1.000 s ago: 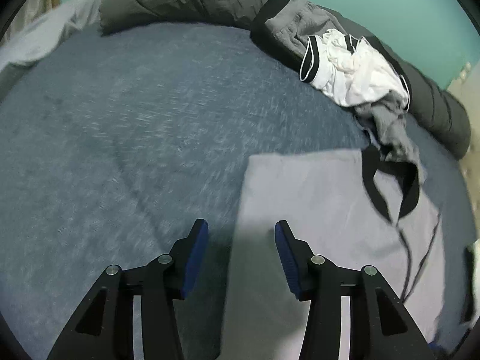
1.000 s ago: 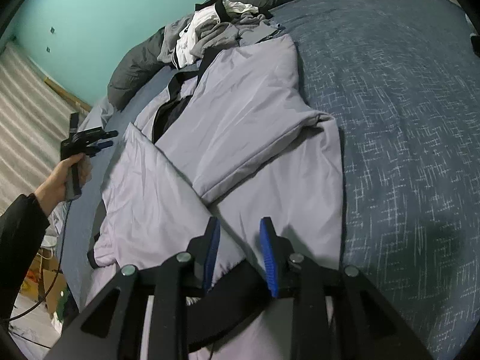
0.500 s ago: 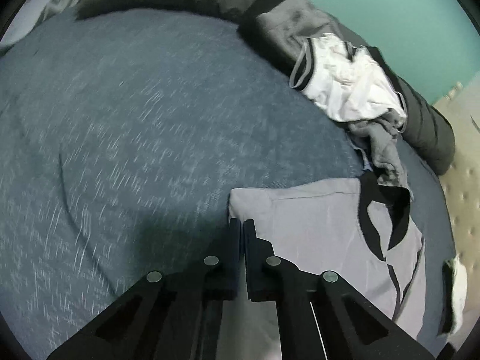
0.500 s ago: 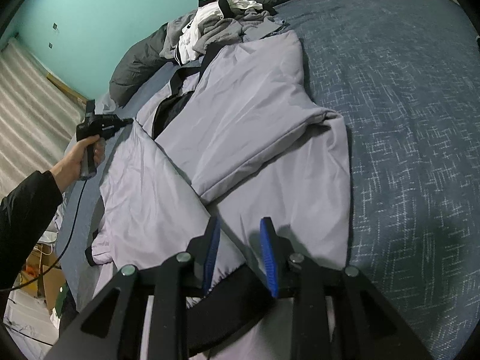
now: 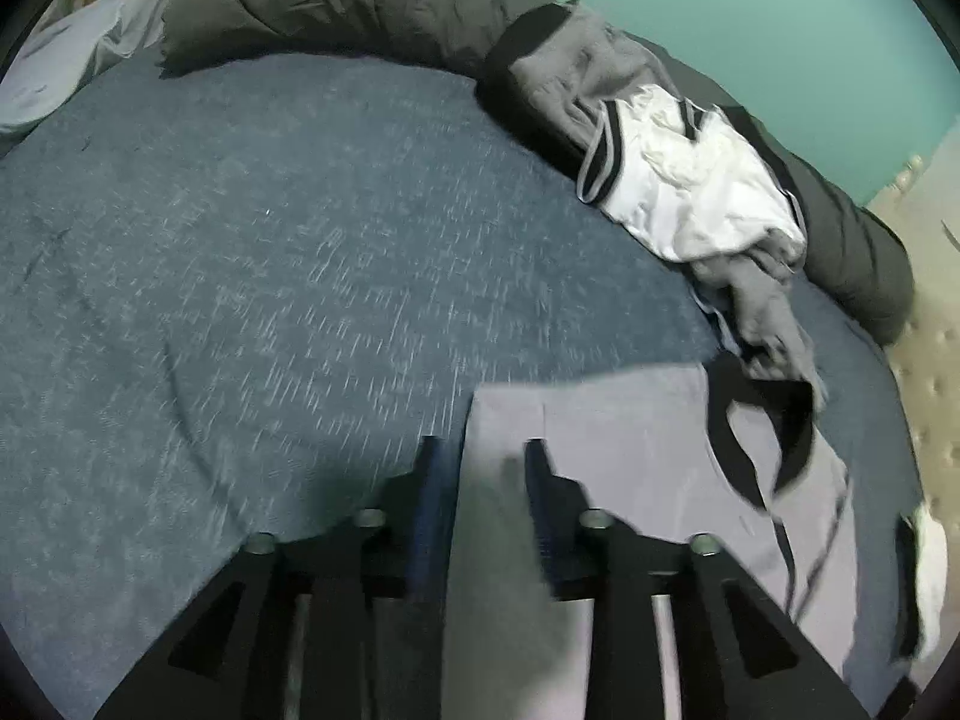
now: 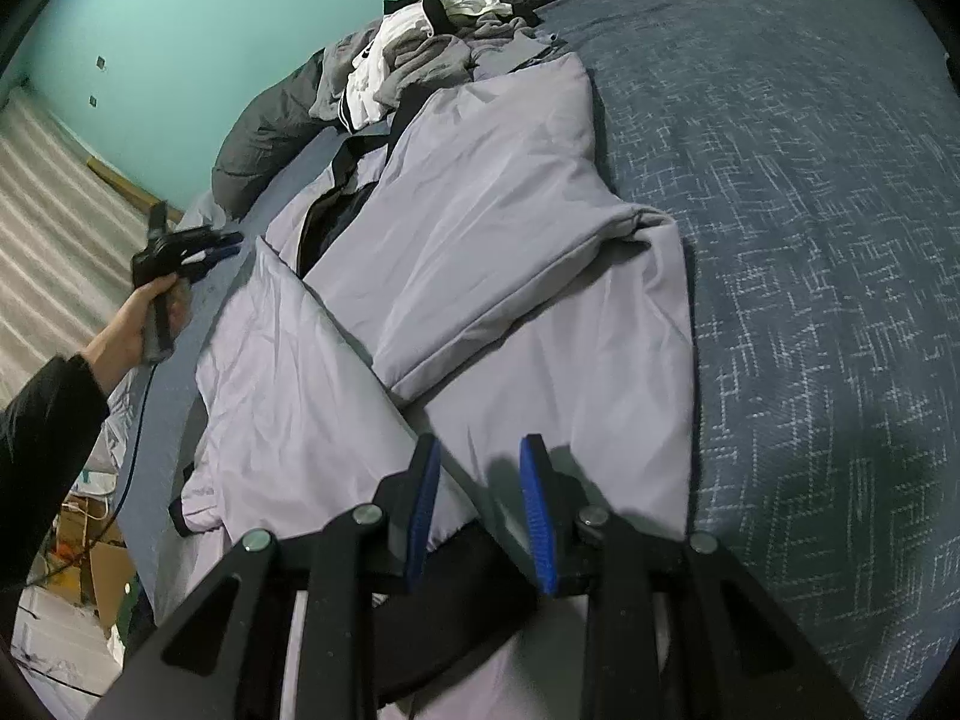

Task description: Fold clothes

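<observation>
Right now your two grippers both have their fingers parted, grasping nothing: the left gripper (image 5: 480, 468) hovers at the corner of the jacket (image 6: 480, 228), the right gripper (image 6: 480, 468) sits over its hem. One pale grey jacket lies spread on the blue bedspread (image 6: 810, 240), both sleeves folded across its front. One heap of clothes (image 5: 678, 192) rests against the dark duvet (image 5: 360, 0). Beyond stands a teal wall (image 6: 180, 30)
</observation>
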Action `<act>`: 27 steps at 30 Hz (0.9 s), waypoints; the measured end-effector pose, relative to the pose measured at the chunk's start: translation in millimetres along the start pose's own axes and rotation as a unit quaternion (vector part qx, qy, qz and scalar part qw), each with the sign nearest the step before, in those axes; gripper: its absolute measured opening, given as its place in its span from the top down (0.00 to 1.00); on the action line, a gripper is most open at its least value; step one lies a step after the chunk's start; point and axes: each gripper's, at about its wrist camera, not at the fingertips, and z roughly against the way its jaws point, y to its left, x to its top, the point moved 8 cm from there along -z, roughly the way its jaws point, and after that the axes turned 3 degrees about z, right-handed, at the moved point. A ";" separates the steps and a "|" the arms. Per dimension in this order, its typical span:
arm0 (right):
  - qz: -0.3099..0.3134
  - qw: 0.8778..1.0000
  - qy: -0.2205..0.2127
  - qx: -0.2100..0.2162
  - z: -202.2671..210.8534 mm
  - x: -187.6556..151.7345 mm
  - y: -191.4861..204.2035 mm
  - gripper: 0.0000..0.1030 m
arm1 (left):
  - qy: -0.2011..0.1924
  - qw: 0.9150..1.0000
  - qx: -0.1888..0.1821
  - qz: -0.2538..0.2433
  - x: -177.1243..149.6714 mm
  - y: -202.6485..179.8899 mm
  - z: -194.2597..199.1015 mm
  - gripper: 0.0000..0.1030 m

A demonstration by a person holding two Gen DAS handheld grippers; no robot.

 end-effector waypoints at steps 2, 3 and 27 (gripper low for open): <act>0.000 1.000 -0.003 0.002 2.0 0.8 1.2 0.74 | 0.015 1.000 -0.003 -0.024 -18.9 2.4 14.0 0.67; 0.000 1.000 -0.003 0.003 2.4 0.8 2.4 0.74 | 0.023 0.999 -0.005 -0.035 -28.4 3.7 21.0 0.67; 0.006 1.000 -0.007 0.017 2.8 2.4 17.1 0.74 | 0.012 0.994 -0.102 0.037 -159.8 55.1 79.2 0.90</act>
